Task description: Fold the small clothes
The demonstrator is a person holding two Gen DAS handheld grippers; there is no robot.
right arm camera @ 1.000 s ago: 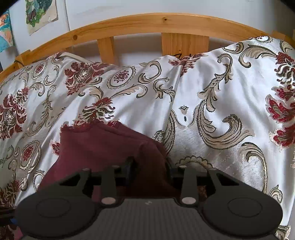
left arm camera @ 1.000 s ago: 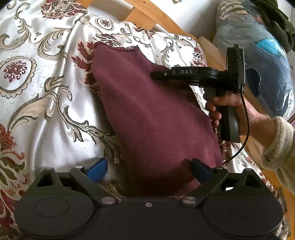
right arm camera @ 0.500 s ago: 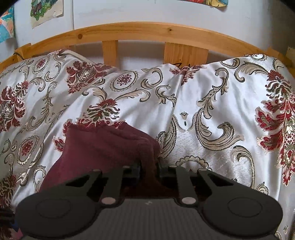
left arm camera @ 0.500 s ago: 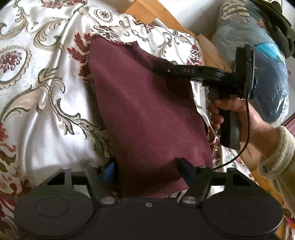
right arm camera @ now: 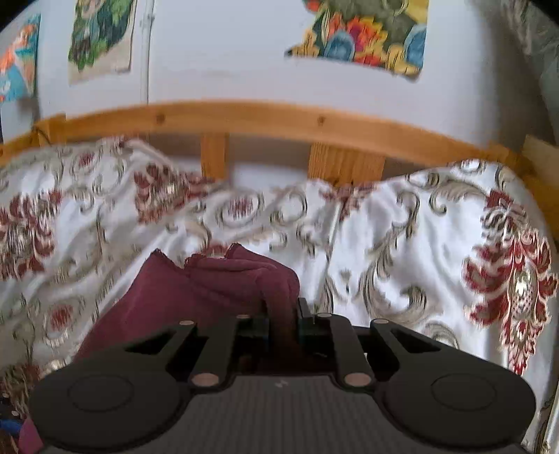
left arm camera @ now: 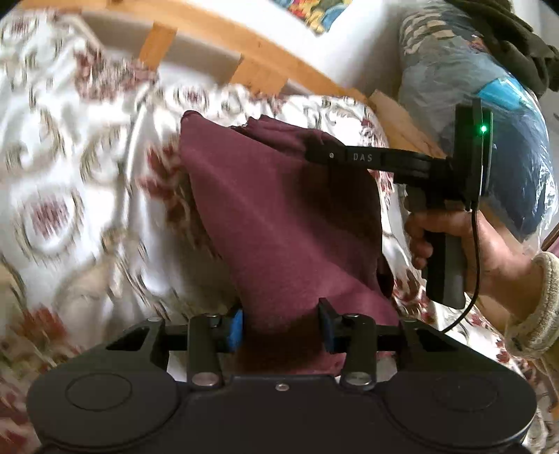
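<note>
A small maroon garment (left arm camera: 279, 216) hangs stretched above the floral bedspread (left arm camera: 87, 174), held at two places. My left gripper (left arm camera: 281, 324) has the near edge bunched between its blue pads; its jaws are closing and both pads touch the cloth. My right gripper (left arm camera: 309, 153), seen from the side, pinches the far right corner. In the right wrist view the garment (right arm camera: 181, 293) trails to the left, and a thick fold sits squeezed in the right gripper (right arm camera: 283, 314), whose jaws are still closing slightly. A hand (left arm camera: 454, 237) holds the right gripper's handle.
A wooden headboard (right arm camera: 265, 118) runs along the far side of the bed, with bright posters (right arm camera: 367, 31) on the wall above. A plastic-wrapped bundle (left arm camera: 506, 139) lies to the right, past the bed's wooden edge. The bedspread (right arm camera: 419, 244) is rumpled.
Both grippers have closed onto the garment and risen, lifting it off the bedspread. The left jaws went from wide open to tight around the near edge. Both views have tipped up.
</note>
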